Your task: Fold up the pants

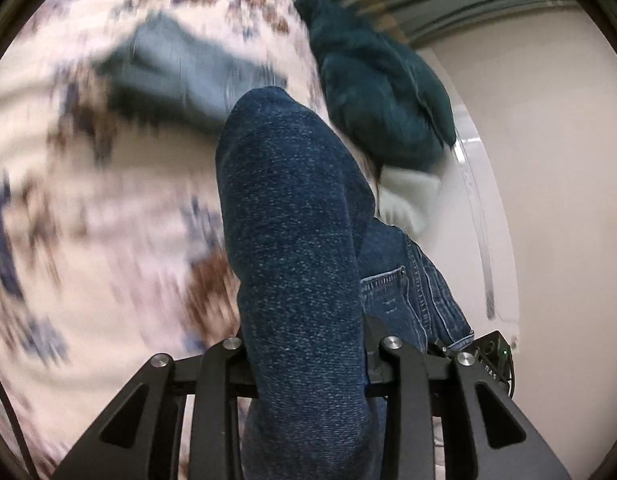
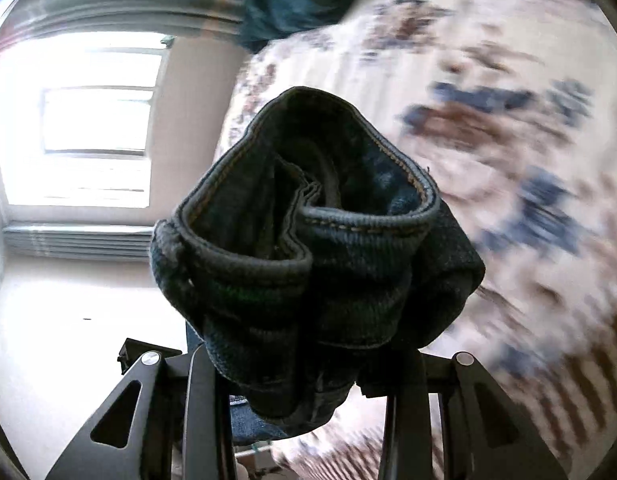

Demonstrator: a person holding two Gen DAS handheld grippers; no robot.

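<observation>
your left gripper [image 1: 304,364] is clamped on the jeans [image 1: 296,240], with a thick fold of dark blue denim rising up between its two black fingers and filling the middle of the left wrist view; a back pocket [image 1: 384,284] with its stitching shows just to the right of that fold. your right gripper [image 2: 308,360] is also closed on the jeans [image 2: 308,248], pinching a bunched end with a stitched edge that curls open toward the camera like a loop. the jeans hang lifted between your two grippers, above a bed cover [image 1: 88,220] printed in brown and blue on cream, which is blurred in both views. on that cover, beyond the jeans, lie a lighter blue folded garment [image 1: 180,76] and a dark green fluffy one [image 1: 372,84], with something white [image 1: 408,200] just under the green one. a bright window [image 2: 80,140] shows in the right wrist view.
</observation>
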